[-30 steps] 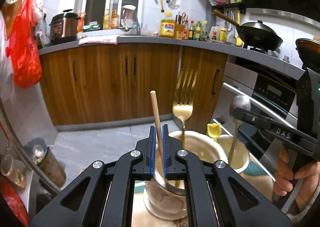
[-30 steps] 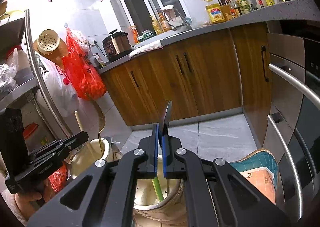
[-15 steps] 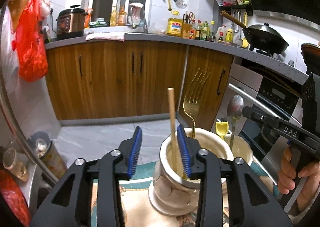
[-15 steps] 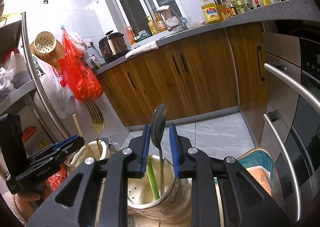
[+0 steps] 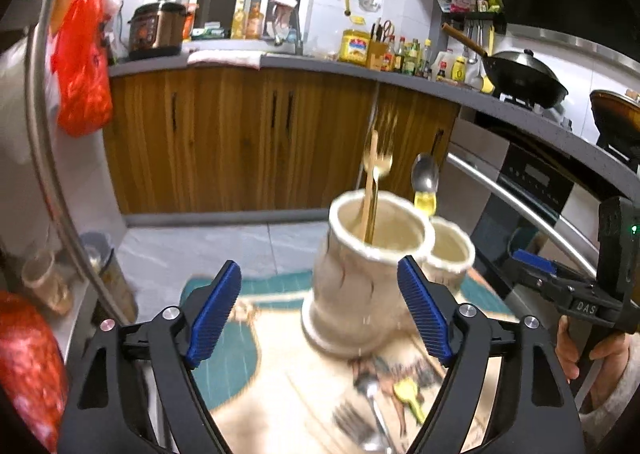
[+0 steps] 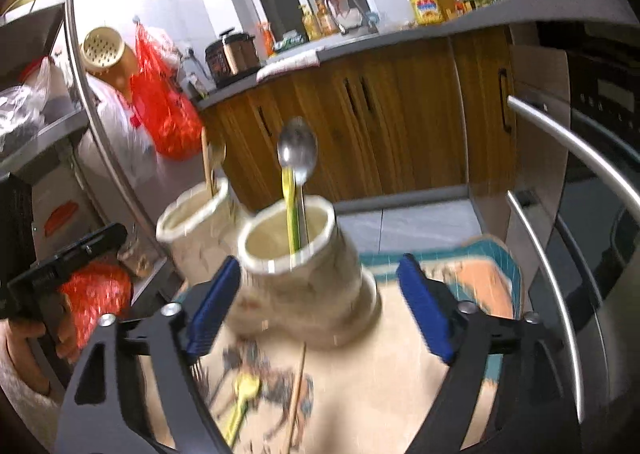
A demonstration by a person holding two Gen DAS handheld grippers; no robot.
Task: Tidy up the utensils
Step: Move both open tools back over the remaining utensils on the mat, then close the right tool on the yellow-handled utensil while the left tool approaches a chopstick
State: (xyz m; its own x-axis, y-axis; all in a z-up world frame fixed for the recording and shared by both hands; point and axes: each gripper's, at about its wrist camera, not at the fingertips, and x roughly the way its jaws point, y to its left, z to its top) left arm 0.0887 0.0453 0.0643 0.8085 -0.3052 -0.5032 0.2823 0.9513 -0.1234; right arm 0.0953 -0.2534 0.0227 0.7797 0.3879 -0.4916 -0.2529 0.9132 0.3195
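Both your grippers, left (image 5: 319, 312) and right (image 6: 320, 308), have fingers spread, empty; a holder (image 5: 366, 274) sits between the left fingers.

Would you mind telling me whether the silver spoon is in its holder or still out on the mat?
In. The silver spoon stands upright inside the right ceramic holder beside a yellow-green utensil; the right gripper is open and empty.

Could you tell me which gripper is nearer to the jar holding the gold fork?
Left. The left gripper faces the fork jar directly; the right gripper sits before the neighbouring spoon jar.
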